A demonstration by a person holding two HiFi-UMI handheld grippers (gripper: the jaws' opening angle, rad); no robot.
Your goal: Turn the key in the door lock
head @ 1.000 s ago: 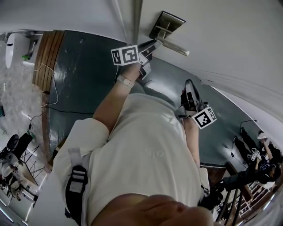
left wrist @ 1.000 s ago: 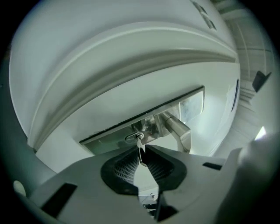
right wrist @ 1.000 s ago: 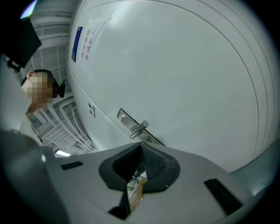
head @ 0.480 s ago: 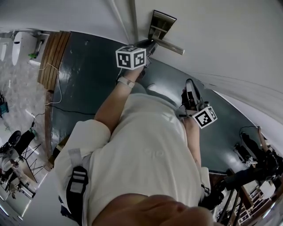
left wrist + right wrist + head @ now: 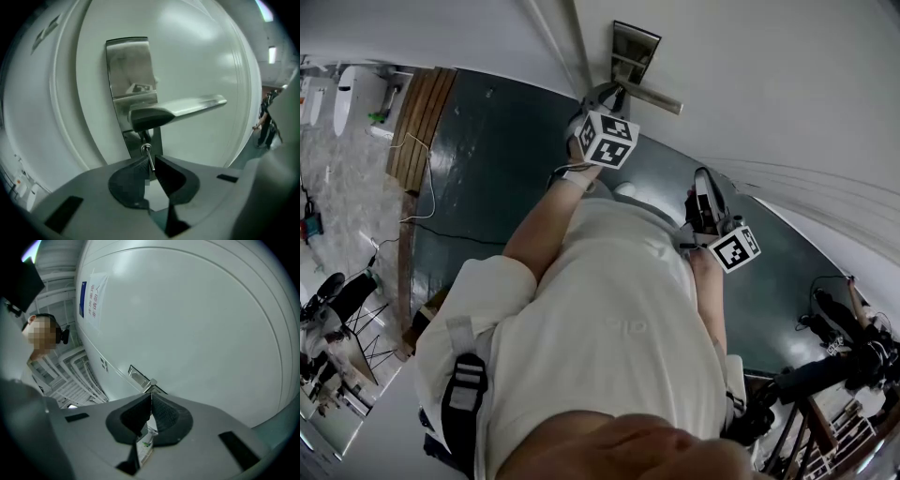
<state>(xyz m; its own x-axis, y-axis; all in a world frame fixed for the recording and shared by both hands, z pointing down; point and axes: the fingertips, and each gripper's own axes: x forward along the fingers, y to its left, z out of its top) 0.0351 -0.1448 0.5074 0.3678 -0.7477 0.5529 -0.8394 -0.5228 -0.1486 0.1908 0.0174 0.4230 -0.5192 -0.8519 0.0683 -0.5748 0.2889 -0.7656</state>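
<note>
Head view, left side: dark floor [image 5: 487, 169] running up to the foot of a white door [image 5: 769, 75]. The person's left arm reaches forward to the door, and the left gripper [image 5: 607, 97] sits at the metal lock plate [image 5: 630, 52], just under the lever handle [image 5: 654, 97].

Left gripper view: the lock plate [image 5: 131, 70] is upright on the door [image 5: 201, 56], with the lever handle [image 5: 178, 110] pointing right. The key [image 5: 149, 157] is in the lock directly below the lever, its bow tilted. The left gripper [image 5: 151, 165] has its jaws pinching the key, which lies between the pads. These jaws have just been closing.

Further right in the head view: the right gripper [image 5: 701, 187] is held near the door, well apart from the lock.

Right gripper view: the right gripper [image 5: 150, 401] has its jaws pressed together at the tips with nothing gripped. It faces bare door panel [image 5: 197, 324]; a paper notice [image 5: 93, 301] hangs at the upper left.
</note>
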